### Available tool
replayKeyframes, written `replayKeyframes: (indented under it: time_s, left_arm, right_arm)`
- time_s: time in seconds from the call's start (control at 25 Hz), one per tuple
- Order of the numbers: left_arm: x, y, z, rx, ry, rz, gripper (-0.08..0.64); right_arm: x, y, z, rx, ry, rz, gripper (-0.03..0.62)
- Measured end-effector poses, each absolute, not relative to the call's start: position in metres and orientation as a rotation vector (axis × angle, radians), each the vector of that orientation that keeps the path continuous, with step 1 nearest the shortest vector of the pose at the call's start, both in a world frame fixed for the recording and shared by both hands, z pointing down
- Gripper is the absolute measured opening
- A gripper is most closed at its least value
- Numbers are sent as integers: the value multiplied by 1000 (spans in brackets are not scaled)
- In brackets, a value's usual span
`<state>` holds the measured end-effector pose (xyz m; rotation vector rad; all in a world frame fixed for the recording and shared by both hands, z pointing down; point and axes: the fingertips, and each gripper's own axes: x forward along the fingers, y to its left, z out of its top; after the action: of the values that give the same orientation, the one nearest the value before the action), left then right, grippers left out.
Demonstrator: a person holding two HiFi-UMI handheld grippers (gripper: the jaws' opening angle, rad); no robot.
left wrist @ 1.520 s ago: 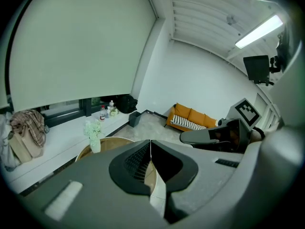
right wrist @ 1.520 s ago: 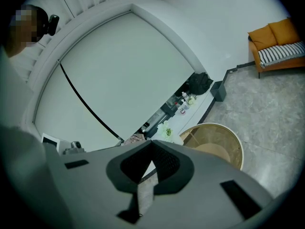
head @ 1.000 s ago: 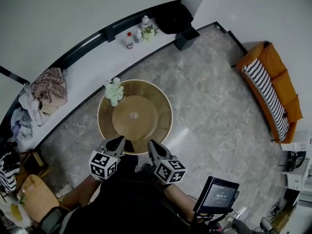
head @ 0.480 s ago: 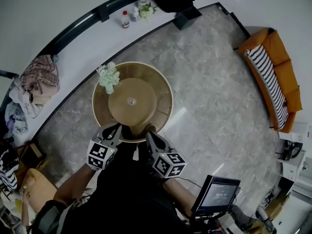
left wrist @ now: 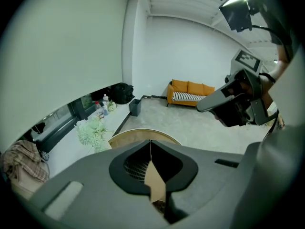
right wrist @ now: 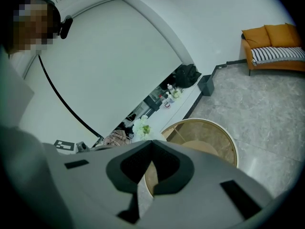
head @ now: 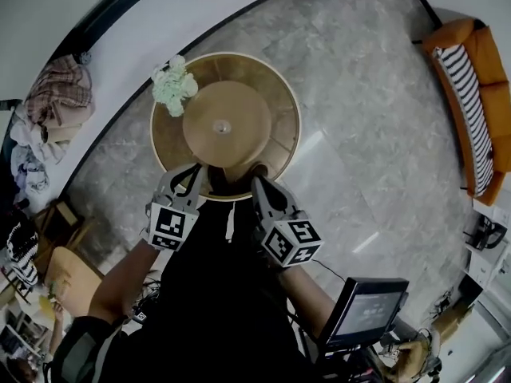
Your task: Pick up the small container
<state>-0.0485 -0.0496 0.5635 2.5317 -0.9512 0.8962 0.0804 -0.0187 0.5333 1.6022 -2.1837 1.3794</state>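
Small container (head: 222,126) is sitting at ctr of the round counter (head: 281,138), mid-upper frame. It's lying above and betw. the two tool tips, apart from both. Count: 1 container, 1 flower bunch (head: 172,87) at the counter's upper-left rim, 2 tools. Left tool (head: 194,174) and right tool (head: 262,187) are hovering side by side over the counter's lower rim. Both are angling downward w/ jaws pressed together, gripping nothing.

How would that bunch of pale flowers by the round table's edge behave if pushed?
The flowers look bushy, so probably top-heavy and apt to tip. Standing at the table edge, they might fall off. The blooms seem soft and light.
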Motion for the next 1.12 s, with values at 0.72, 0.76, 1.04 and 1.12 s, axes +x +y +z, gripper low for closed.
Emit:
replayKeyframes:
  time_s: [0.72, 0.76, 1.04, 1.12]
  left_arm:
    - [-23, -74, 720, 2338, -804, 1058, 135]
    - [-22, -74, 727, 2330, -795, 1070, 147]
    - [-25, -83, 766, 2329, -784, 1149, 176]
    - [-25, -89, 774, 2340, -794, 1165, 195]
  right_arm:
    - [105, -52, 616, 1557, -2117, 1570, 6]
    - [105, -52, 620, 1554, -2108, 1580, 6]
    - [104, -54, 636, 1541, -2076, 1616, 6]
    - [105, -52, 640, 1539, -2069, 1624, 6]
